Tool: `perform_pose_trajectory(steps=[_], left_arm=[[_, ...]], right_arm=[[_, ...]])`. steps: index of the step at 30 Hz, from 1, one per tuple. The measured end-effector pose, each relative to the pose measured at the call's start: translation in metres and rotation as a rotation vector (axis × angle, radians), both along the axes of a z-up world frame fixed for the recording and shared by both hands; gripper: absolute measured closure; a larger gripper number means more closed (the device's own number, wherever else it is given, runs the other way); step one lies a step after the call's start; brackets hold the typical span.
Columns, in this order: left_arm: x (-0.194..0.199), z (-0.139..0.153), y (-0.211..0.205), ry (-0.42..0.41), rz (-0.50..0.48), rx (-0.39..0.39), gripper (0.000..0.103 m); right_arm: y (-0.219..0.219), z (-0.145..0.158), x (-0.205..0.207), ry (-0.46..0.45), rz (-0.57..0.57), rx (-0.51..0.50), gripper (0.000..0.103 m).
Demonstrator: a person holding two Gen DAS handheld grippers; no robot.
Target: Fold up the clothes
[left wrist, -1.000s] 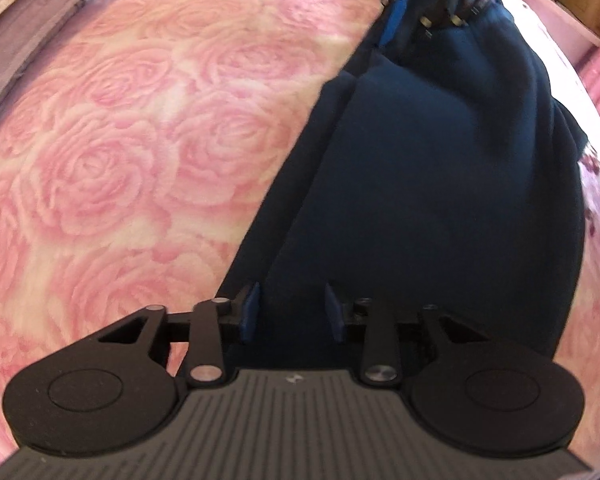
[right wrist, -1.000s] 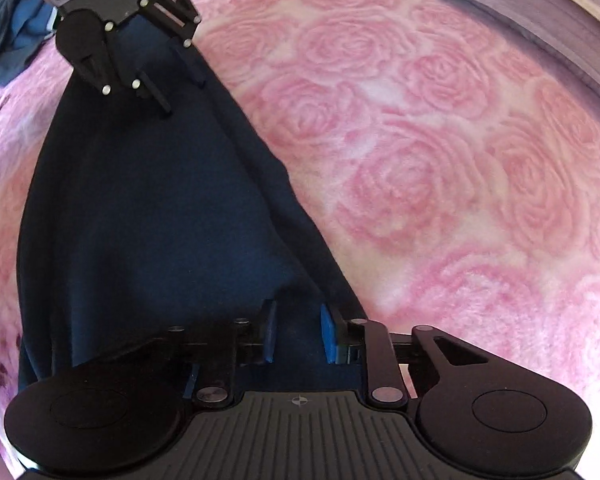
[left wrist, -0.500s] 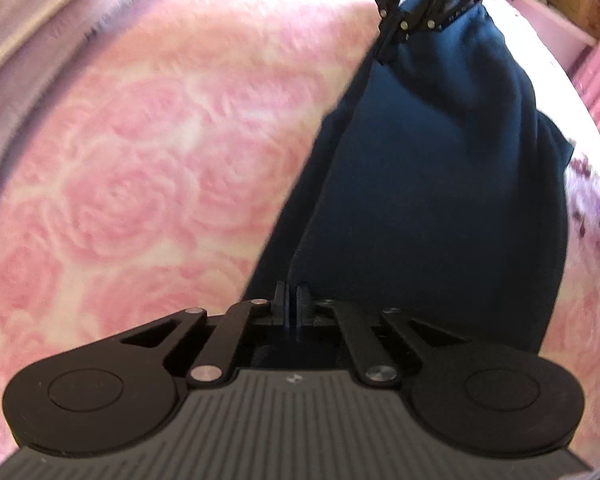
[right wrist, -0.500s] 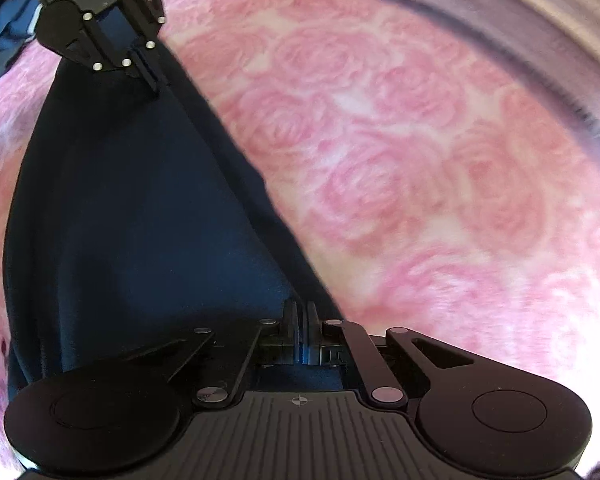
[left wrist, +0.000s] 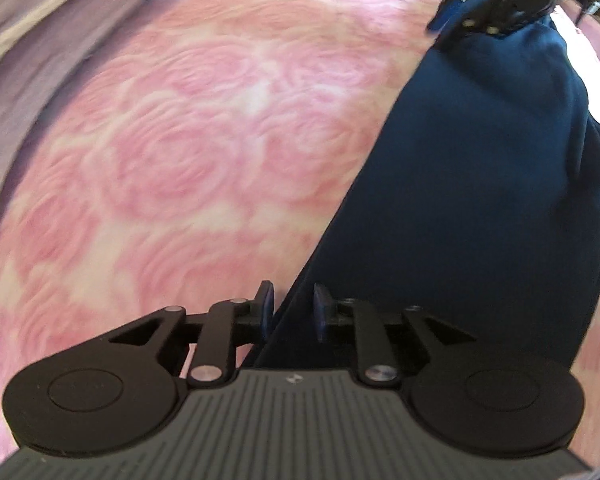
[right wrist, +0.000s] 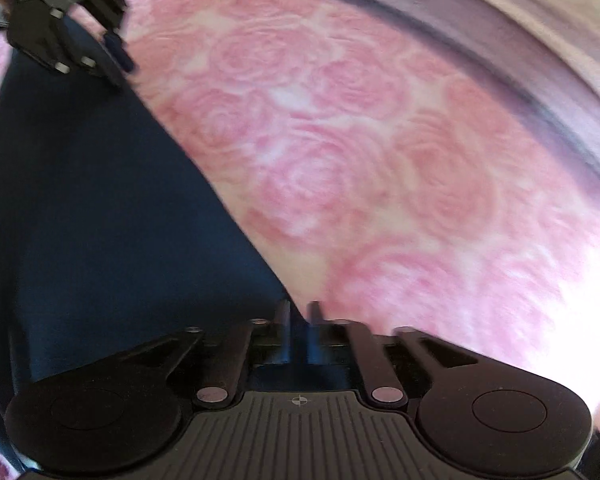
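A dark navy garment [left wrist: 480, 200] lies stretched flat on the pink rose blanket, and it fills the left side of the right wrist view [right wrist: 100, 220]. My left gripper [left wrist: 293, 310] is open at one end of the garment's long edge, and that edge runs between its blue pads. My right gripper [right wrist: 299, 320] is at the opposite end of the same edge, blurred by motion, its fingers a small gap apart over the cloth. Each gripper shows small at the far end in the other's view: the right one [left wrist: 456, 28] and the left one [right wrist: 118, 68].
The pink rose blanket [left wrist: 180, 152] spreads wide beside the garment's edge, also seen in the right wrist view [right wrist: 360, 160]. A grey-purple border [left wrist: 40, 52] runs along the blanket's far side [right wrist: 500, 64].
Both grippers were open a second ago, pinched the garment's edge half a second ago, and now have parted again. The garment's edge lies straighter.
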State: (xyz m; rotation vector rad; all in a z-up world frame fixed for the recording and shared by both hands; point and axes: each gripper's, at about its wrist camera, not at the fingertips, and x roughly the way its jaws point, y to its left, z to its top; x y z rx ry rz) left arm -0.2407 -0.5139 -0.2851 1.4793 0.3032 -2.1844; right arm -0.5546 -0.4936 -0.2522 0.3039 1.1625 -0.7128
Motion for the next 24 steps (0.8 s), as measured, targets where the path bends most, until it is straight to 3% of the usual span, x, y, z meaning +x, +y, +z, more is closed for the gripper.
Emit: perform_pose_trajectory(steps=[1,8,13,19,24], left_arm=[[0.009,0.002,0.005,-0.011,0.019,0.0,0.085],[0.068,0.001,0.061,-0.108,0.163,0.031,0.085],[0.112,-0.006,0.094,-0.194,0.28,0.05,0.085],[0.164,0.009,0.124,-0.294,0.45,-0.018,0.078],[0.201,0.025,0.161,-0.357,0.464,-0.073,0.071]], right_arm=[[0.005,0.004,-0.002,0.004,-0.028,-0.018,0.055],[0.073,0.048,-0.01,-0.222,-0.209,-0.002,0.055],[0.097,0.042,-0.009,-0.187,-0.274,0.021,0.055],[0.124,0.036,-0.007,-0.153,-0.344,0.042,0.055],[0.14,0.053,0.042,-0.186,-0.266,0.045,0.055]])
